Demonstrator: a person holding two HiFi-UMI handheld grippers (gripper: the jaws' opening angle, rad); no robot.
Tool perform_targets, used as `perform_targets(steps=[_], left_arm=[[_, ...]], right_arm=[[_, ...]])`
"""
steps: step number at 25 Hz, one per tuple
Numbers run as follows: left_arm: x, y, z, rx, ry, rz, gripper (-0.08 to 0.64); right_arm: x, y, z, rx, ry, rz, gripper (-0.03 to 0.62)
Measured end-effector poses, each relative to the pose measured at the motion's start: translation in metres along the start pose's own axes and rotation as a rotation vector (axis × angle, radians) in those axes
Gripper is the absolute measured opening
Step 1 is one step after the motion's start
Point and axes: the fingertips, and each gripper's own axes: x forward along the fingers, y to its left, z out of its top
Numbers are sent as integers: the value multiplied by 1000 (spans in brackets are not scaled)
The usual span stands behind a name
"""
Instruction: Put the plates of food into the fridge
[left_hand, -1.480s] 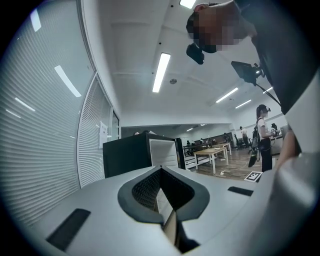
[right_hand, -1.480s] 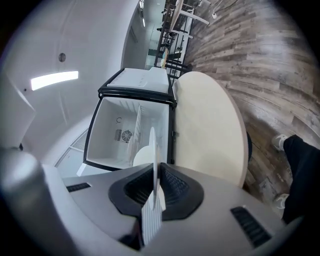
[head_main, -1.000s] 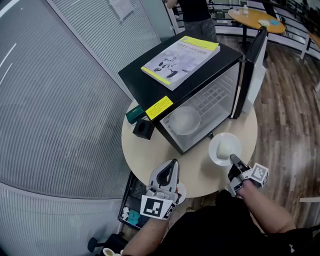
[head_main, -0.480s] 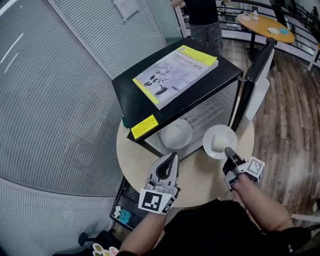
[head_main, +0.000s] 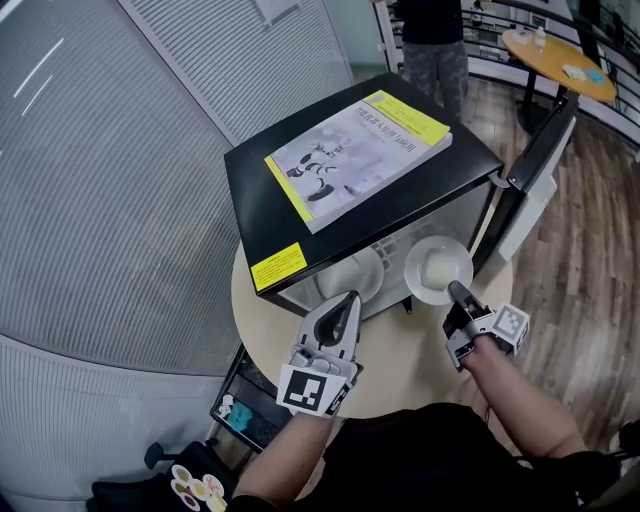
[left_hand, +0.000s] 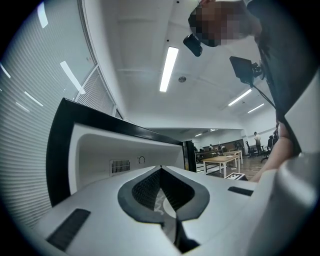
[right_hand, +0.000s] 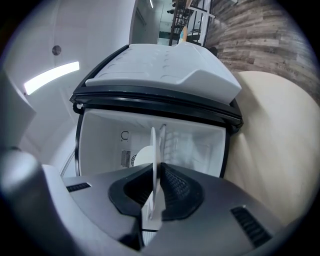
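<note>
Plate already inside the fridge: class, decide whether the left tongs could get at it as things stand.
Probably yes: the fridge door stands open and the shut left tongs point at the plate with nothing between.

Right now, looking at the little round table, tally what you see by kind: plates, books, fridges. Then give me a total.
Plates: 2 (stored plate, held plate)
Book: 1
Fridge: 1
Total: 4

White plate (head_main: 438, 270), pale mound of food on it, level at the mouth of the open black fridge (head_main: 252, 208), rim pinched in my right gripper (head_main: 456, 291). I see a second white plate (head_main: 352, 277) inside.
</note>
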Motion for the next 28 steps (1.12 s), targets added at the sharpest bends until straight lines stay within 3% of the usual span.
perform_targets(steps=[28], left_arm=[[25,22,-27,-30,72,75,2]], right_arm=[[89,-3,23,78,38,-41,28]])
